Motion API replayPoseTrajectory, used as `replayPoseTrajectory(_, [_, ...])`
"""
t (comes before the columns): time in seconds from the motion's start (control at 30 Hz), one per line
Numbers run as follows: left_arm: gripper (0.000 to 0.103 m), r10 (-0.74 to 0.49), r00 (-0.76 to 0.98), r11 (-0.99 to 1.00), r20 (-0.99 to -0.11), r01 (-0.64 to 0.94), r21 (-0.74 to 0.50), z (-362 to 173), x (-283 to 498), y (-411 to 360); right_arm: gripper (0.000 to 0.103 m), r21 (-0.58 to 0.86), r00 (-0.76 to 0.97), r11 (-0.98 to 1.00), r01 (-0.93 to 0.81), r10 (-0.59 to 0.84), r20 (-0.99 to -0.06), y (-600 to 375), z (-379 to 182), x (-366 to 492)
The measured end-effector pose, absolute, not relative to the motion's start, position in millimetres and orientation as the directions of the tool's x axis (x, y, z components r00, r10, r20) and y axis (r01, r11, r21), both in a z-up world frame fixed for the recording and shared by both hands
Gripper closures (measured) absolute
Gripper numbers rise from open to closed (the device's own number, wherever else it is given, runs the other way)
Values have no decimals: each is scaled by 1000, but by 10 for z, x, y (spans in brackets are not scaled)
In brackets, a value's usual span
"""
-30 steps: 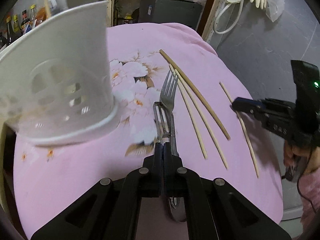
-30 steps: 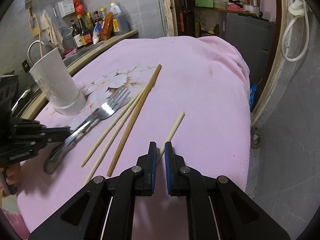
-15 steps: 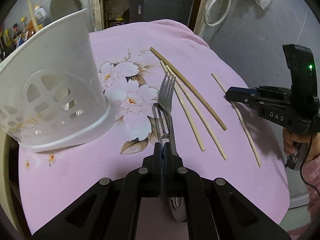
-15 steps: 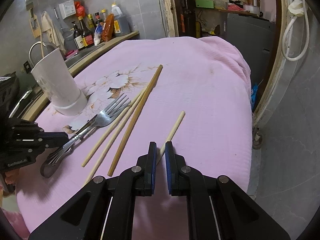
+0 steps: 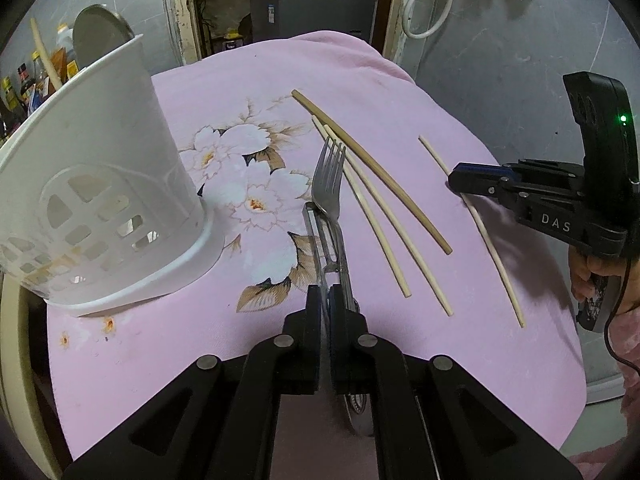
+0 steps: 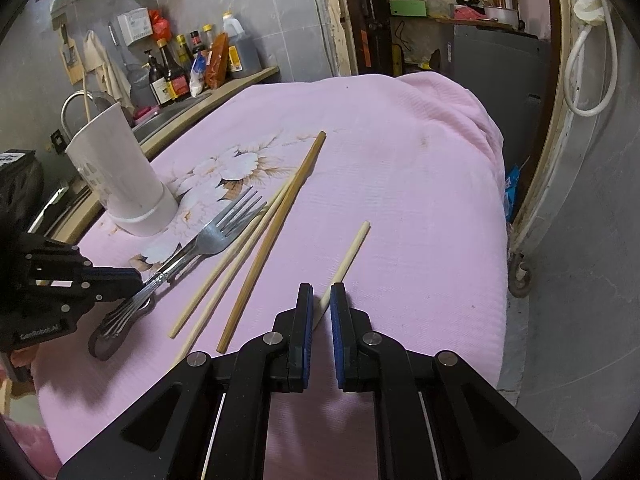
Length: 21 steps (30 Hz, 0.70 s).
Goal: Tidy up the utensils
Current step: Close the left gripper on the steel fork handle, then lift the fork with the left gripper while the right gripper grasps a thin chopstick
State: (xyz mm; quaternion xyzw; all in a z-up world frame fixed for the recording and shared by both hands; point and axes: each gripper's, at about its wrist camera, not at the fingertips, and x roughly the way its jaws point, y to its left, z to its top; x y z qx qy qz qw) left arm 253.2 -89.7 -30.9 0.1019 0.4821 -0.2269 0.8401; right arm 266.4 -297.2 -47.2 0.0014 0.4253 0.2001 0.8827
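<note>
- On the pink cloth [image 5: 400,80], forks [image 5: 330,184] and chopsticks [image 5: 372,168] are lying loose, nothing visibly sitting in the white holder [image 5: 112,184].
- Left gripper [image 5: 325,300] is opening around the fork handles; right gripper [image 6: 320,300] is clenching a lone chopstick [image 6: 352,252].

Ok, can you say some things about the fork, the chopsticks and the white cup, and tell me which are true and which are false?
1. The white utensil holder stands upright. True.
2. The left gripper holds a spoon. False: it is shut on a fork.
3. Four chopsticks lie on the pink cloth. True.
4. The fork is inside the holder. False: it is outside, beside it.
</note>
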Motion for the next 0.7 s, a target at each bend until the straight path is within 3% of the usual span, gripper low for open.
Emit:
replayPoseTrajectory(0.13, [88, -283, 433, 883, -856, 466, -57, -318, 2546, -860, 95, 172, 557, 920, -352, 354, -751, -2969, -470, 2665])
replayPoseTrajectory(0.4, [82, -304, 424, 881, -853, 466, -82, -296, 2518, -873, 95, 178, 560, 920, -350, 357, -748, -2964, -468, 2661])
replayPoseTrajectory(0.5, [70, -336, 420, 861, -843, 501, -94, -241, 2468, -926, 95, 178, 560, 920, -350, 358, -747, -2966, -468, 2661])
replayPoseTrajectory(0.7, [69, -321, 430, 863, -844, 500, -74, -272, 2551, -1006, 95, 186, 560, 919, -348, 363, -745, -2968, -472, 2656])
